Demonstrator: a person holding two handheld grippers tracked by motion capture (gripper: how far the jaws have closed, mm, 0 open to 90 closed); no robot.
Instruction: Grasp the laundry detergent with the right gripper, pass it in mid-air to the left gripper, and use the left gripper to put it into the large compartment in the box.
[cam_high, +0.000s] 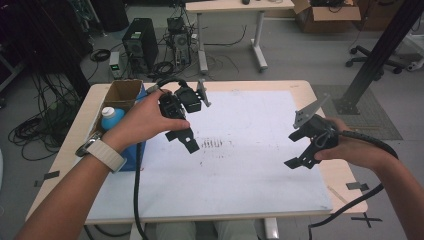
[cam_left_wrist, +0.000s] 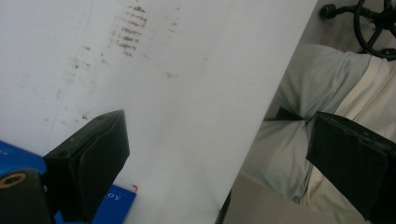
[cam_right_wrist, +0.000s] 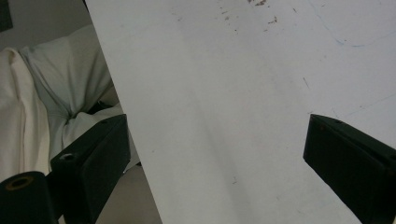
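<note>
My left gripper (cam_high: 184, 134) hangs over the left part of the white board (cam_high: 240, 170), held in the person's left hand, jaws pointing down toward the near side. In the left gripper view its jaws (cam_left_wrist: 217, 154) stand wide open with nothing between them, over the board's edge. My right gripper (cam_high: 298, 149) hovers over the board's right edge in the person's right hand. Its jaws (cam_right_wrist: 217, 158) are also wide apart and empty, with bare board beneath. A patch of dark smudges (cam_high: 212, 144) marks the board between the two grippers.
An open cardboard box (cam_high: 122, 92) with a blue-capped bottle (cam_high: 111, 118) stands at the table's left edge, and a blue box (cam_left_wrist: 116, 200) lies beside the board. The person's lap (cam_left_wrist: 303, 93) is below the near edge. Cables trail from both grippers.
</note>
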